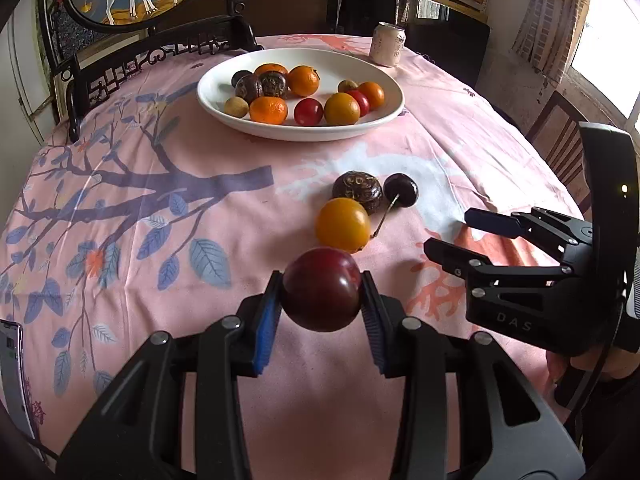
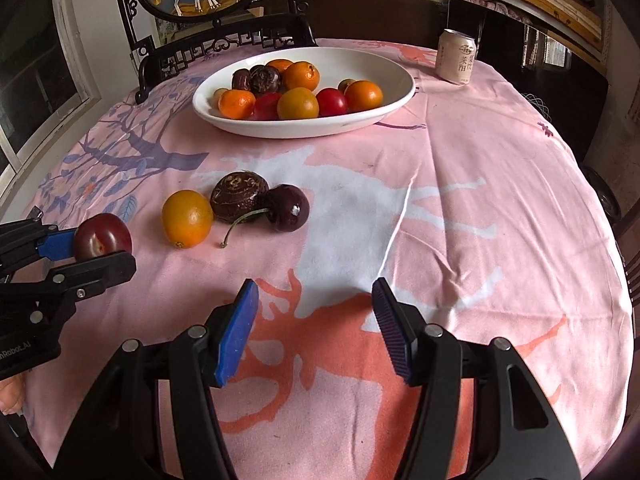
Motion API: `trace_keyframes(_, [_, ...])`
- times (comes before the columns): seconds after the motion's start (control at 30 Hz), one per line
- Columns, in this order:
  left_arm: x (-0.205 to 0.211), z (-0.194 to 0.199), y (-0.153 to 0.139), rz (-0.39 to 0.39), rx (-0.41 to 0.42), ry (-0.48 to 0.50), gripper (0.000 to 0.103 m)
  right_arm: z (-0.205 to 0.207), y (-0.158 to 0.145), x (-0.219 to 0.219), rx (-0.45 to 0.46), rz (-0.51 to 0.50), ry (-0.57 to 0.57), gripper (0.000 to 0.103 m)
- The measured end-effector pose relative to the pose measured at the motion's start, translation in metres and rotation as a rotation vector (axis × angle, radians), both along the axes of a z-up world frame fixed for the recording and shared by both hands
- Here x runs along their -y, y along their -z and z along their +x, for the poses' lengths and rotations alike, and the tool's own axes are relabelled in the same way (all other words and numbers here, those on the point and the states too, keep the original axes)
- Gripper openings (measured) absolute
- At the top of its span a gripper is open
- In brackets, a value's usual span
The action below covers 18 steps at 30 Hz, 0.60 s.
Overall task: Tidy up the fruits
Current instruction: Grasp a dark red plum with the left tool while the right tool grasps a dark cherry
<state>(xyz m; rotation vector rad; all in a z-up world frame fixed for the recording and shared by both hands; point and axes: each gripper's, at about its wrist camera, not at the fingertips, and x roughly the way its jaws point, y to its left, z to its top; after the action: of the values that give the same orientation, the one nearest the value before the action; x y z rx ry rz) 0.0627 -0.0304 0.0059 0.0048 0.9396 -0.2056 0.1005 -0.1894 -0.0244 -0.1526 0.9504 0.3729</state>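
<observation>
Left wrist view: the left claw (image 1: 322, 300), at lower centre of the frame, is clamped on a round dark red plum (image 1: 321, 289), its blue pads pressing both flanks, the fruit apparently clear of the pink printed cloth covering the table (image 1: 140, 280). Directly above it in the frame three loose fruits lie on the cloth: a smooth yellow-orange round fruit (image 1: 343, 225), a wrinkled dark brown passion fruit (image 1: 358, 191) touching it, and a dark cherry with a long stem (image 1: 401, 189) just beside that. The oval white ceramic dish (image 1: 384, 80), upper centre, holds about a dozen pieces: orange mandarins, red plums, a yellow-orange fruit, brown wrinkled fruits and small tan ones. A pale drinks can (image 1: 388, 45) stands beyond the dish. The right claw (image 1: 446, 236) enters at right, jaws apart, nothing between them. Right wrist view: the right claw, at lower centre, stands open over bare cloth, well apart from any fruit. The left claw appears at the left edge gripping the plum. The three loose fruits sit at centre left; the dish at upper centre is well filled. Assessment: the task is largely done; one fruit in transit, three awaiting collection.
</observation>
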Motion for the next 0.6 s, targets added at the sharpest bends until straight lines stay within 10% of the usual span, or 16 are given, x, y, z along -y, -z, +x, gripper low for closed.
trace_keyframes(0.6, [-0.019, 0.012, 0.009, -0.048, -0.032, -0.033, 0.039, 0.045, 0.004, -0.033, 0.047, -0.013, -0.079, 0.032])
